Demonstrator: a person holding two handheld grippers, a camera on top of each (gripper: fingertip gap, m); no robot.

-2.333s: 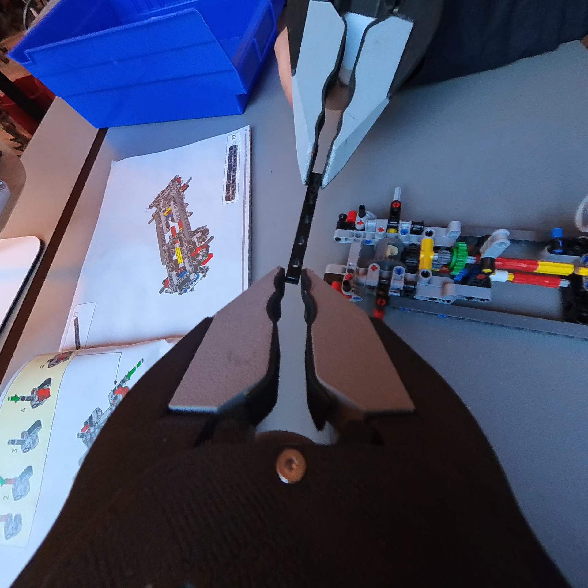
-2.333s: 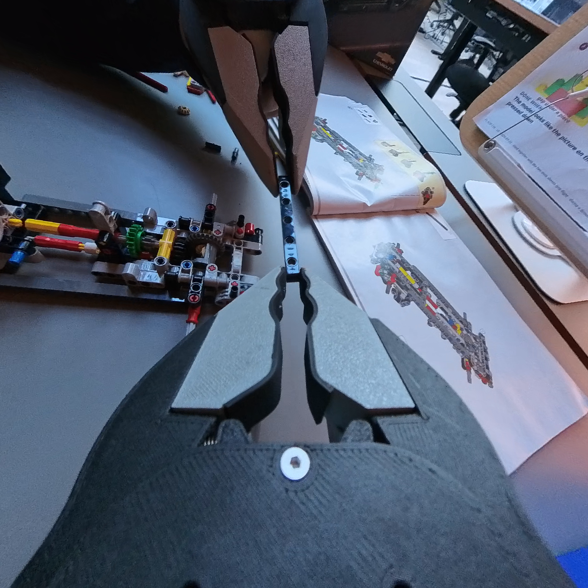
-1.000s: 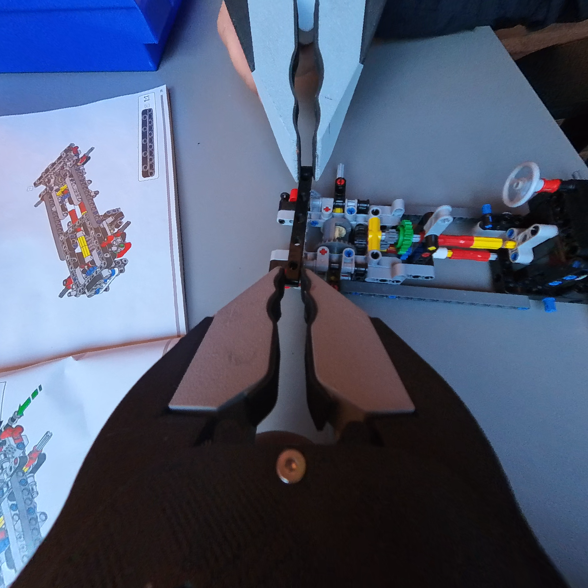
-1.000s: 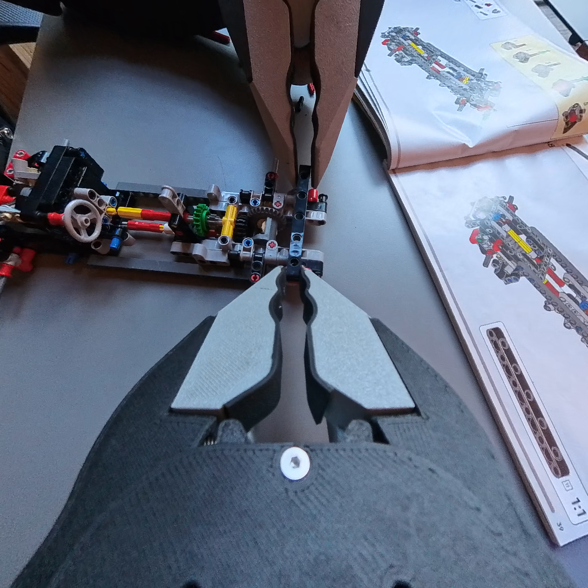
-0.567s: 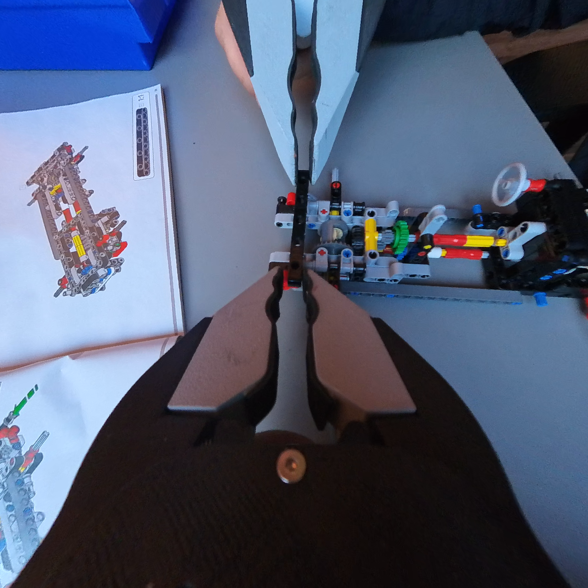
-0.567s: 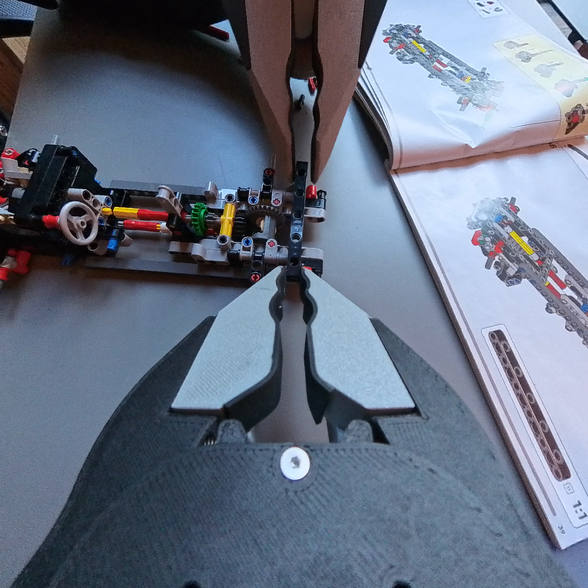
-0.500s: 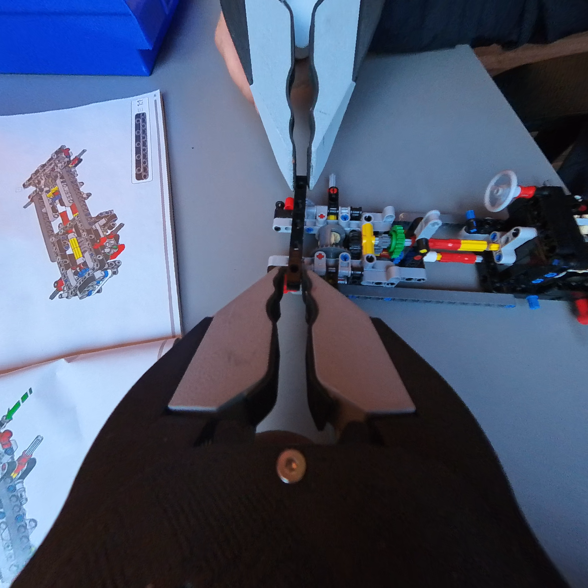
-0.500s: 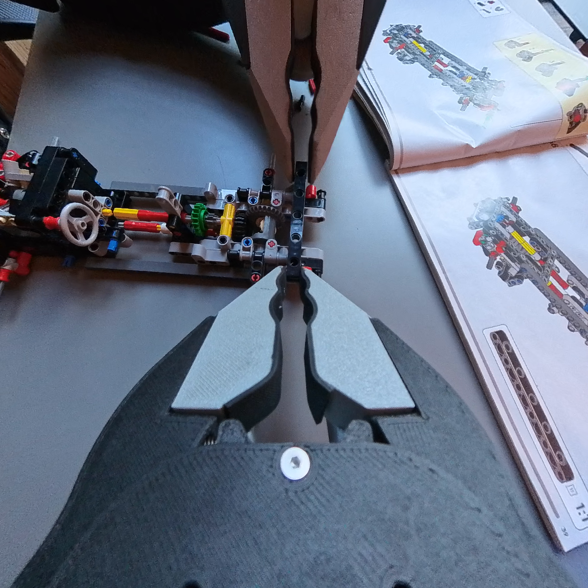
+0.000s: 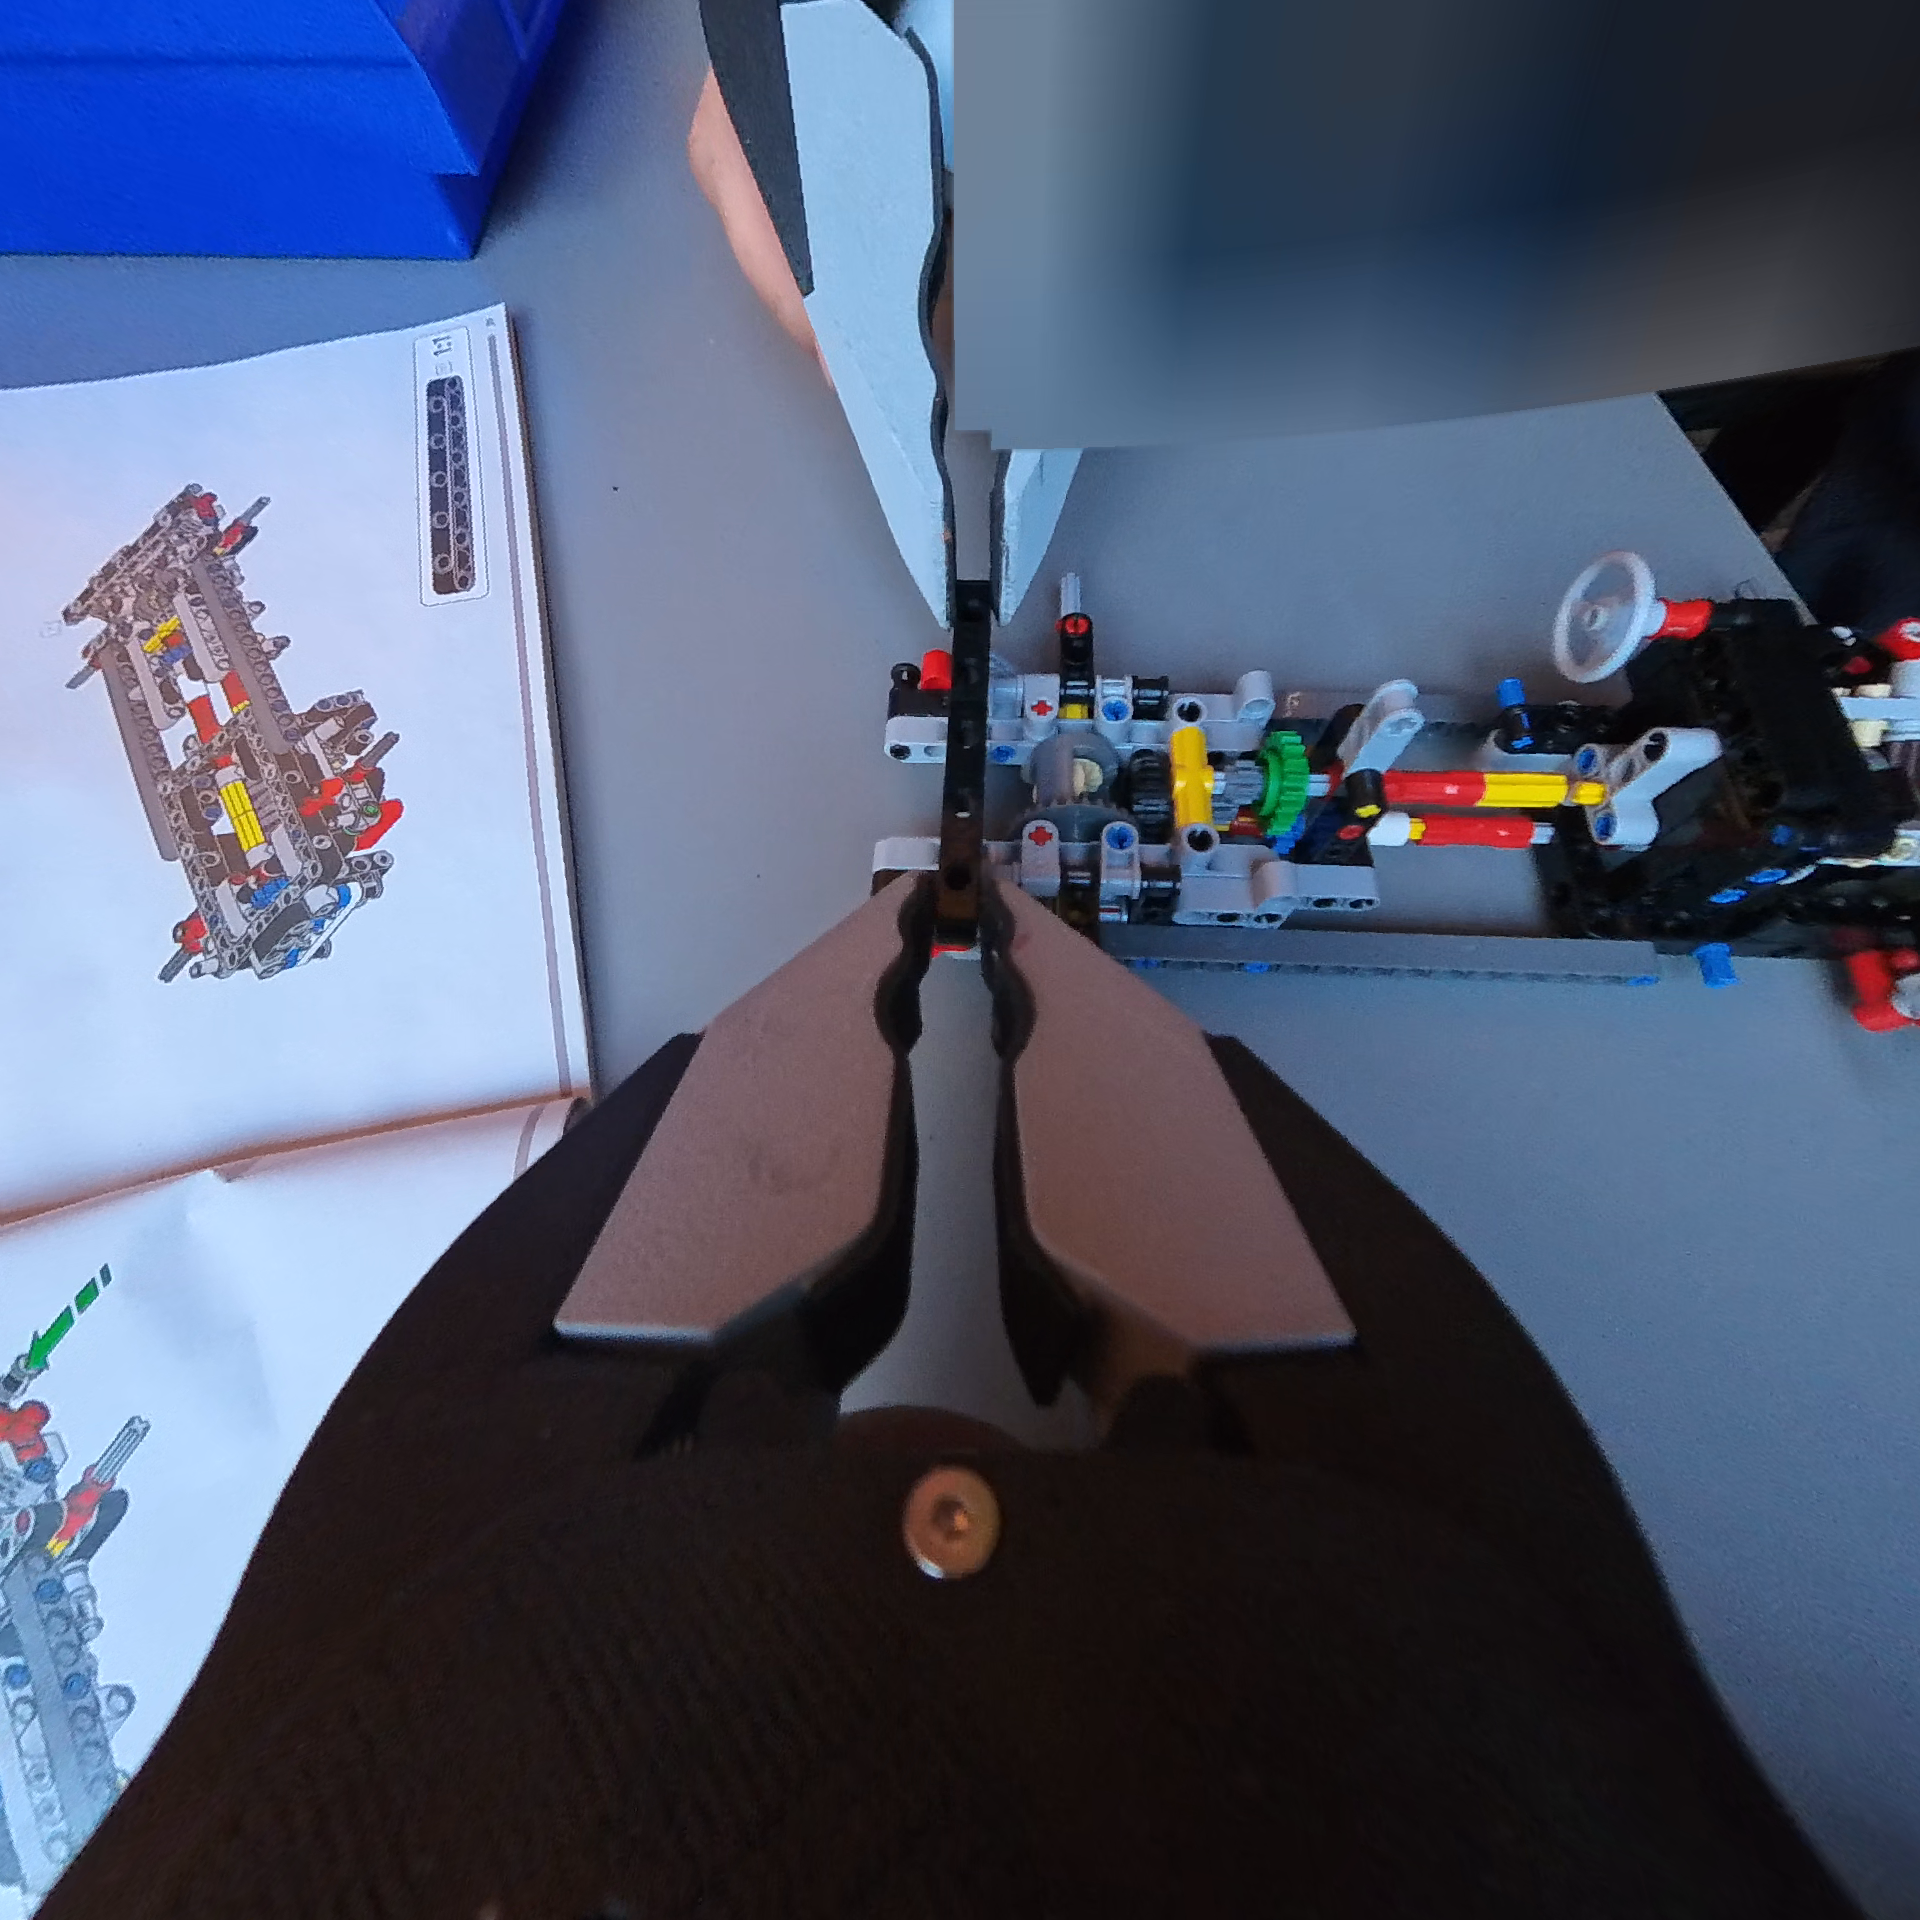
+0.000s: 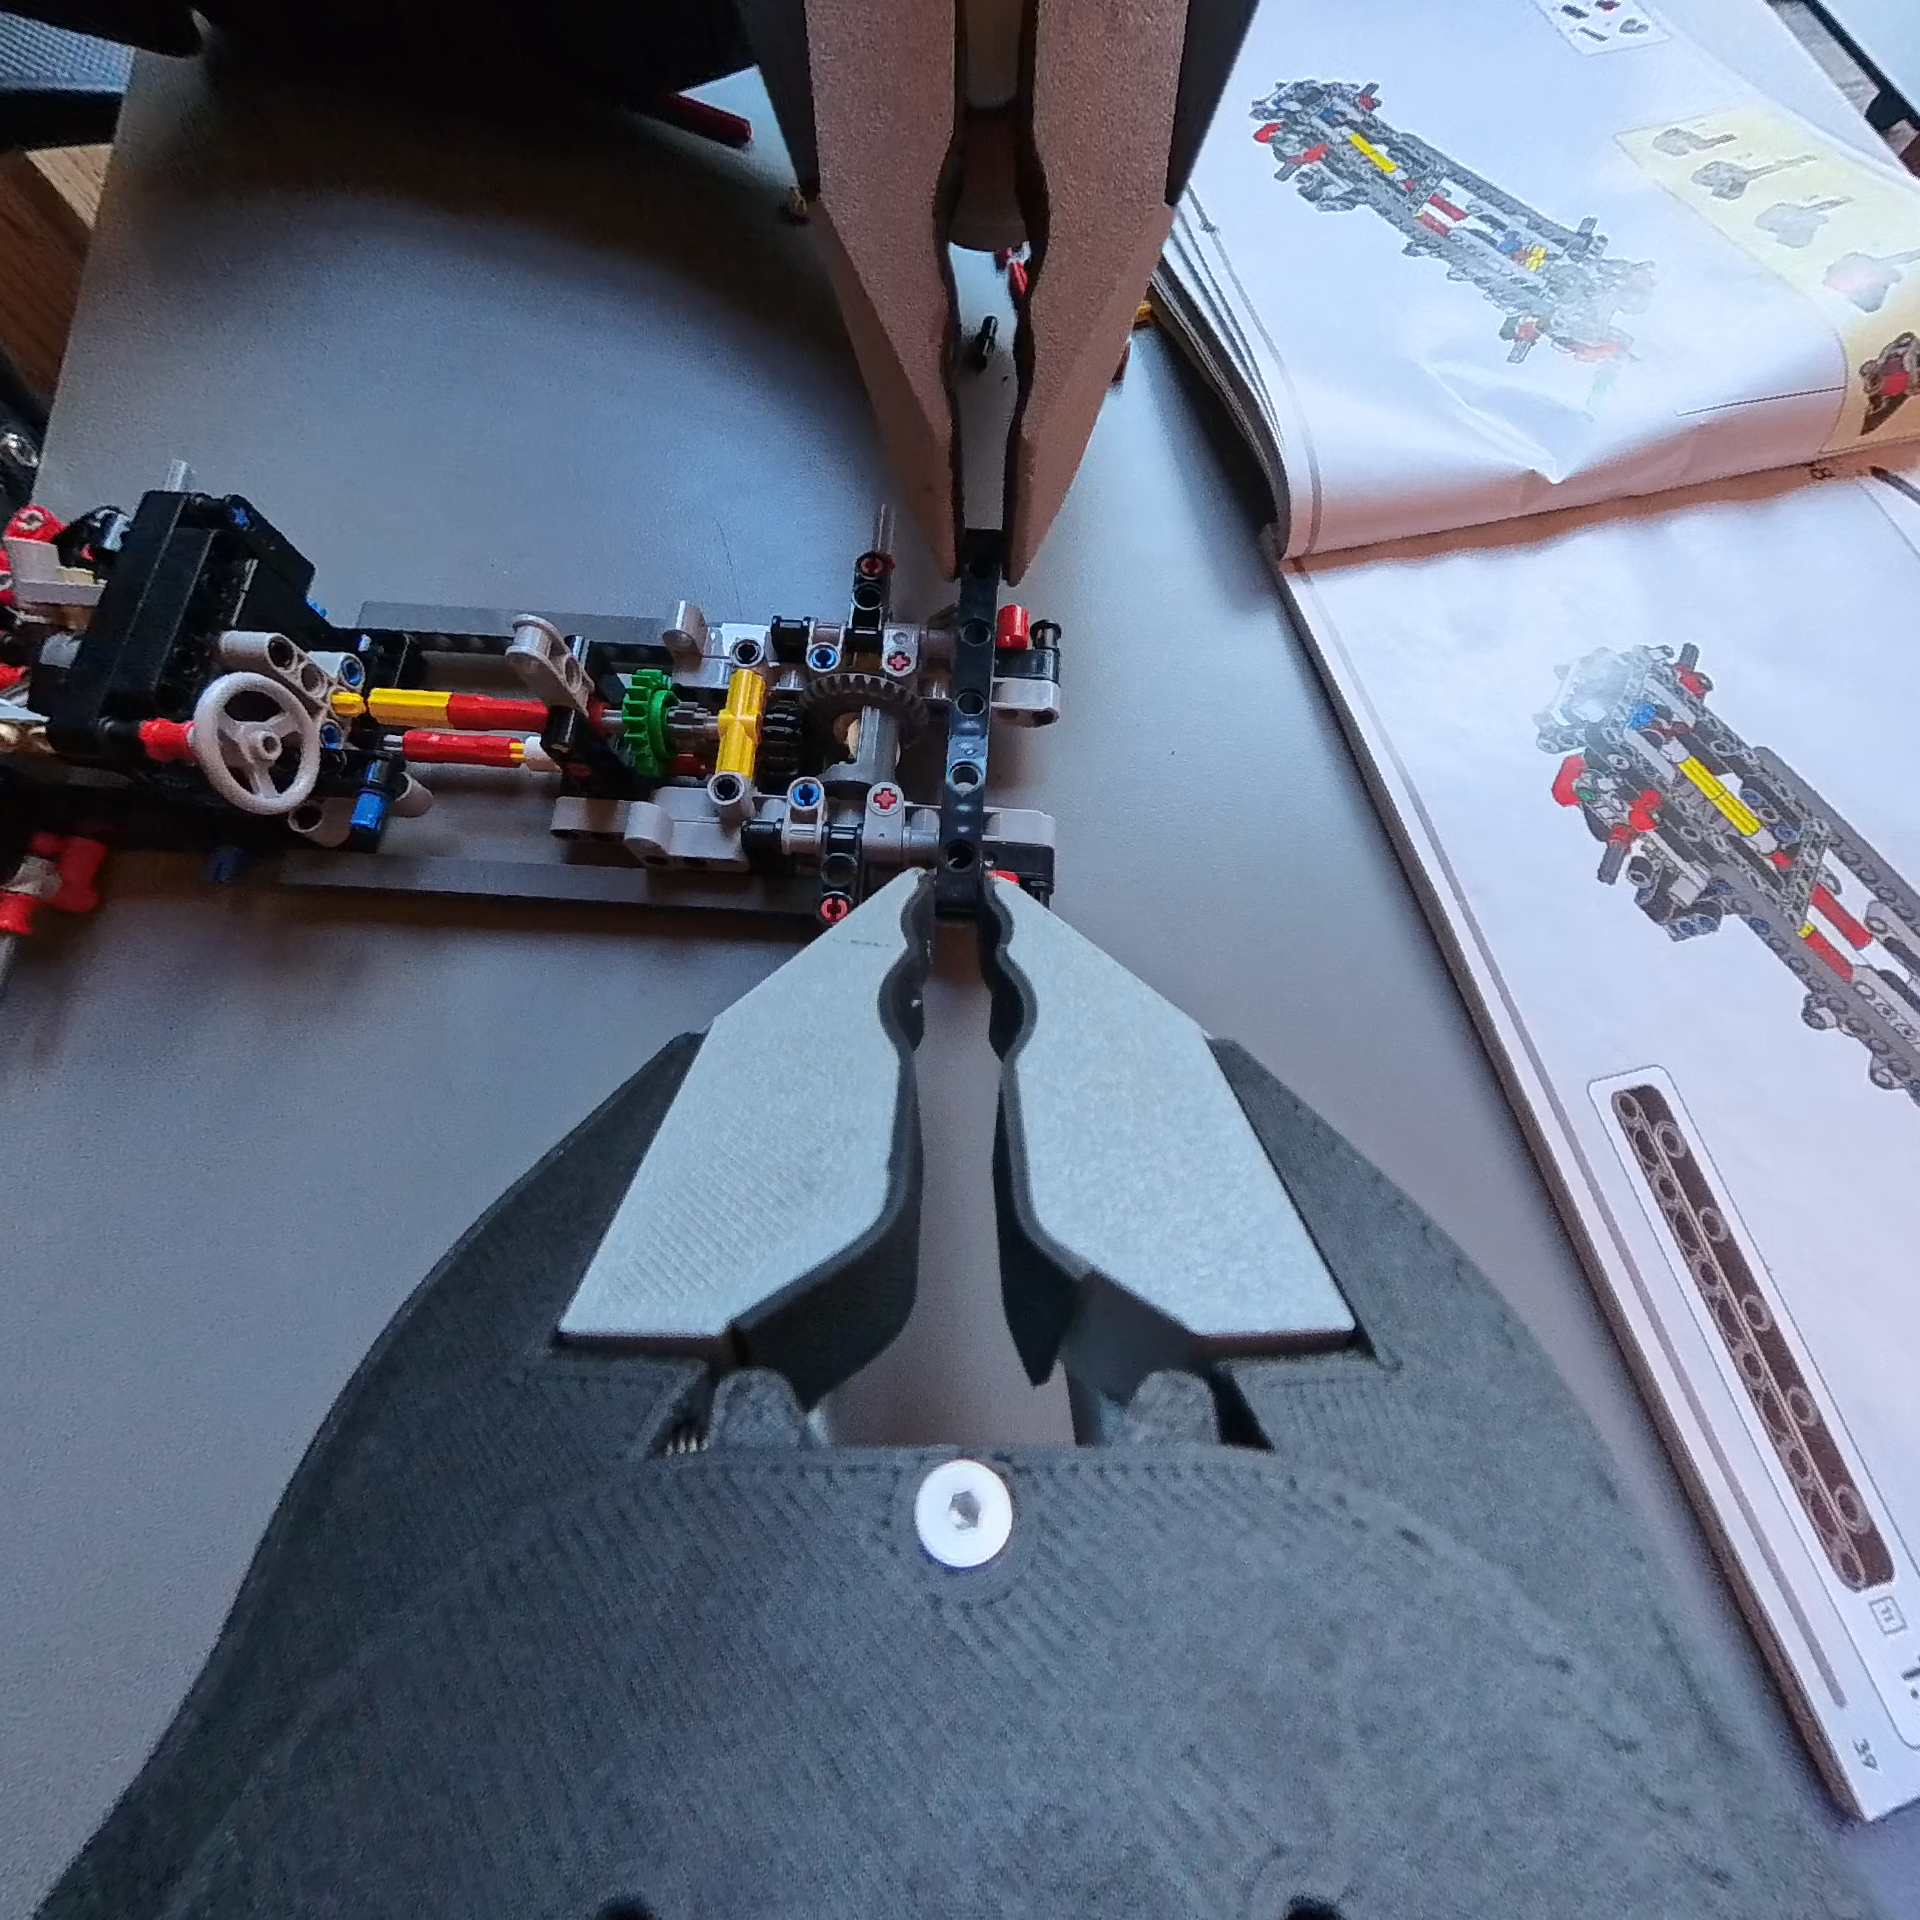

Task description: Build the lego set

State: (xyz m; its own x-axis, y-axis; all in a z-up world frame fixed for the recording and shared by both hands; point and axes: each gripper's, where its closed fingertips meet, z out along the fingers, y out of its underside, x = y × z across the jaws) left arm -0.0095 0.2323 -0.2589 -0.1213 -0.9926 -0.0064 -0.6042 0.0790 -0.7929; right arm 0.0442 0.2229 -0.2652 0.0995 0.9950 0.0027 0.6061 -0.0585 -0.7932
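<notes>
Fingers point(image 9: 1039, 940) of the left gripper point(image 9: 961, 914) are clenched on one end of a thin black perforated beam point(image 9: 964, 748), both pads pressing its narrow sides; fingers point(image 10: 862, 935) of the right gripper point(image 10: 958, 902) clamp the opposite end in the same manner, so the two grippers face each other tip to tip with the beam spanning between them. Seen from the left wrist view, the right gripper's pale fingertips point(image 9: 925, 540) descend from above onto the far end of the beam; seen from the right wrist view, the left gripper's tan fingertips point(image 10: 1049, 488) do likewise.

Directly beneath the beam lies one end of a long brick-built chassis point(image 10: 727, 748), which the beam crosses at right angles over two light grey rails (whether it touches them cannot be told). Farther along the chassis from the fingertips sit a yellow connector point(image 10: 740, 717), a green gear point(image 10: 649, 717), red-and-yellow axles point(image 10: 457, 712) and a white steering wheel point(image 10: 255, 743). Chassis and grippers are over a grey table point(image 10: 468, 1039).

Beyond the beam, on the side away from the chassis, an open instruction booklet point(image 10: 1714, 883) lies flat, showing coloured assembly drawings. At the far corner past the booklet stands a blue plastic bin point(image 9: 229, 125).
</notes>
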